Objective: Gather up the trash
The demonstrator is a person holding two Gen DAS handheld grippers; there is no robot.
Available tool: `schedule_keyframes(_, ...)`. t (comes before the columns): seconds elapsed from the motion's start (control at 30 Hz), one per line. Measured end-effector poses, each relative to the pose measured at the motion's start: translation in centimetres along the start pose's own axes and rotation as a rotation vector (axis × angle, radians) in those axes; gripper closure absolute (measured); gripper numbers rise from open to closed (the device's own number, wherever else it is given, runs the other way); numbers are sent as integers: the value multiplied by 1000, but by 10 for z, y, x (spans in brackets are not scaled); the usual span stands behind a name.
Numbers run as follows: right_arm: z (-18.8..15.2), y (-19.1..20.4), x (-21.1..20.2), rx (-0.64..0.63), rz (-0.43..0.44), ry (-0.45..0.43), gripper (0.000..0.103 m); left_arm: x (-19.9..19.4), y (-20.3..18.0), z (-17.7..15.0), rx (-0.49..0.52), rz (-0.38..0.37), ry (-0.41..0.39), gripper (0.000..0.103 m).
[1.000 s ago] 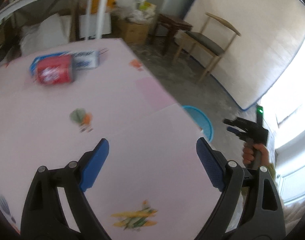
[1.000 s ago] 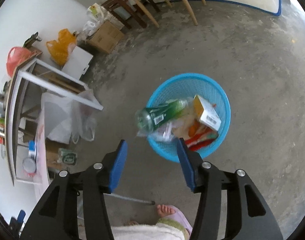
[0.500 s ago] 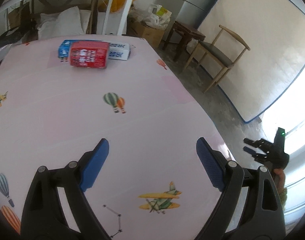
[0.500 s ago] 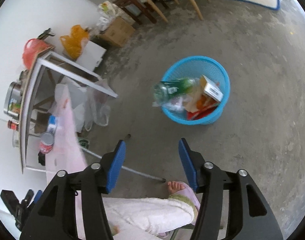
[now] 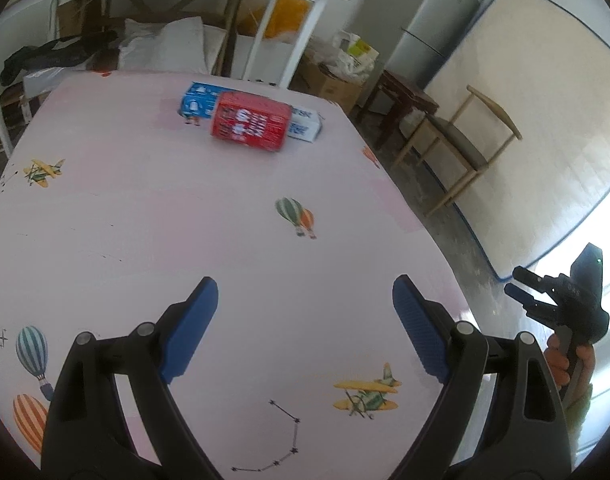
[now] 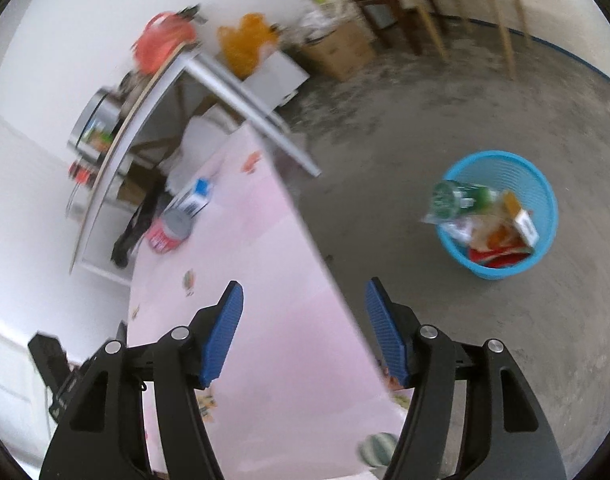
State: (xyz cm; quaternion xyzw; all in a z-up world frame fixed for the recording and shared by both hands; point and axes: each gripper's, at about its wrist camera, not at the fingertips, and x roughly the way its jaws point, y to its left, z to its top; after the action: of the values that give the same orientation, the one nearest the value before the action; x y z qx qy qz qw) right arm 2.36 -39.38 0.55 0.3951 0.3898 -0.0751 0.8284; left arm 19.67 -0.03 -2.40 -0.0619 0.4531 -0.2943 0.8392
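Trash is waiting at the table's (image 5: 145,220) far end: a red can (image 5: 249,126) lying against a blue-and-white carton (image 5: 305,127), with the blue basket (image 6: 541,236) sitting well apart on the floor, already heaped. The left gripper (image 5: 305,320) is hanging wide and empty while the right gripper's (image 6: 303,332) jaws, empty too, have just been opening. The can is probably going to roll if nudged, more trash may be spilling off the heap, and the right view is blurring the can and carton.

pink tablecloth (image 5: 153,208), blue basket (image 6: 543,184)

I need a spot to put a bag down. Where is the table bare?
Table is bare from the red box to the near edge. Crowded only at the far end: red box against blue carton.
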Motion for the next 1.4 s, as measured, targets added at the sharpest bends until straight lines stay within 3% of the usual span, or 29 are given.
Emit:
schedule_keyframes(0.27, 23, 88, 41, -192, 112, 84, 41, 0, 21, 14, -54, 8, -41, 18)
schedule_keyframes(0.47, 53, 187, 87, -448, 178, 95, 41, -1, 47, 23, -99, 42, -63, 18)
schedule_keyframes(0.6, 64, 268, 146, -742, 136, 136, 36, 1, 64, 24, -133, 66, -58, 18)
schedule_keyframes(0.77, 41, 345, 229, -1205, -59, 140, 35, 4, 81, 25, -160, 92, -55, 18)
schedule_keyframes(0.87, 35, 359, 275, -1298, -132, 196, 35, 5, 86, 26, -168, 98, -45, 18)
schedule_keyframes(1.17, 18, 358, 320, -1370, -216, 241, 38, 5, 97, 27, -183, 100, -40, 18)
schedule_keyframes(1.27, 13, 356, 310, -1358, -191, 234, 38, 4, 98, 27, -188, 95, -41, 18)
schedule_keyframes(1.4, 17, 345, 278, -1238, -86, 183, 39, 4, 99, 27, -188, 87, -41, 18)
